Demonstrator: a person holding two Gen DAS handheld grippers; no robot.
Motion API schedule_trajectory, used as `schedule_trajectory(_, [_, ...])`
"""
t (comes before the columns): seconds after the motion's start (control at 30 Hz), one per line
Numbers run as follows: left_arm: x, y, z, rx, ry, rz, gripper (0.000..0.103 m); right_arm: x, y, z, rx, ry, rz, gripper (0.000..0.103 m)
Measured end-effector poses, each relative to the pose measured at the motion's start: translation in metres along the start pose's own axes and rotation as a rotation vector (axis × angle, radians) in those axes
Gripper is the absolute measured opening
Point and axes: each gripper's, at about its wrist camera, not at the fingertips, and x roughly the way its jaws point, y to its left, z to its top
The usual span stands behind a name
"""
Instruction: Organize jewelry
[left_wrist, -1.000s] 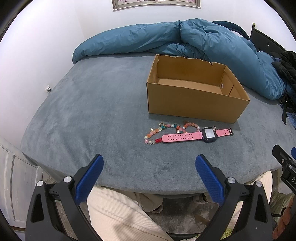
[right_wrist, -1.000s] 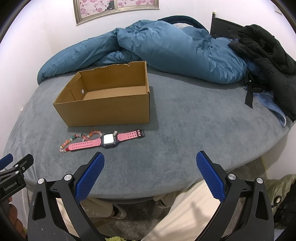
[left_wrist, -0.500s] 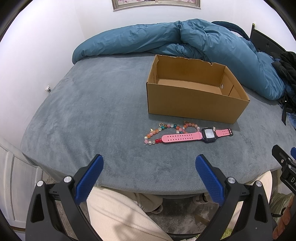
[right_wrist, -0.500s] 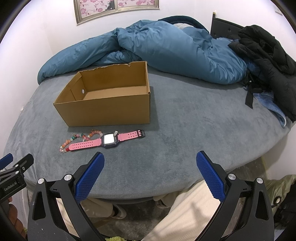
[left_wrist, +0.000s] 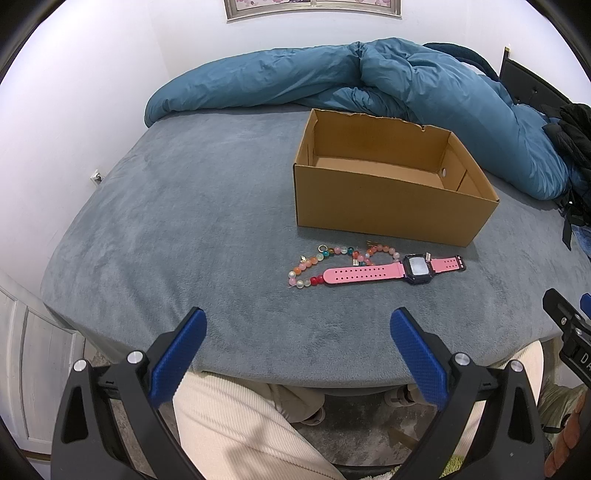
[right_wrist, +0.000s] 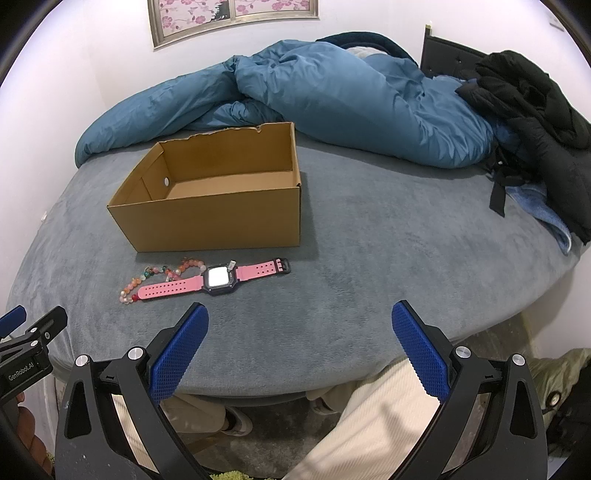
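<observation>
While both grippers hang at the near edge of the bed (left_wrist: 177, 206), the left gripper (left_wrist: 297, 325) and the right gripper (right_wrist: 300, 319) each have their blue-padded jaws spread wide with nothing between them. The bed carries a grey plush cover, and on it stands an open cardboard box (left_wrist: 384, 210), upright, with its interior bare as far as can be seen and a torn back rim. Just in front of the box, apart from its front wall, lies a pink watch (left_wrist: 395, 271) stretched flat, its dark square face turned upward and its long perforated strap pointing toward the left gripper's side. A bead bracelet (left_wrist: 325, 258) of pink, orange, green and red beads curves beside and behind that strap, touching it near the red beads. In the right wrist view the same watch (right_wrist: 218, 278) and bracelet (right_wrist: 147, 282) lie ahead and left of the jaws. A rumpled blue duvet (right_wrist: 332, 99) is heaped behind the box, and dark clothing (right_wrist: 535, 110) lies at the far right. The person's cream ribbed trousers (left_wrist: 236, 424) show below the bed edge.
</observation>
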Motion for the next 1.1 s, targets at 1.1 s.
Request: schedule_trajectory(1.1, [-0.0017,-0.0004,0.0032,0.0,0.0,-0.003,0.098,-0.0016,0.0005,-0.0015,0.001,-0.002,-0.001,0.095])
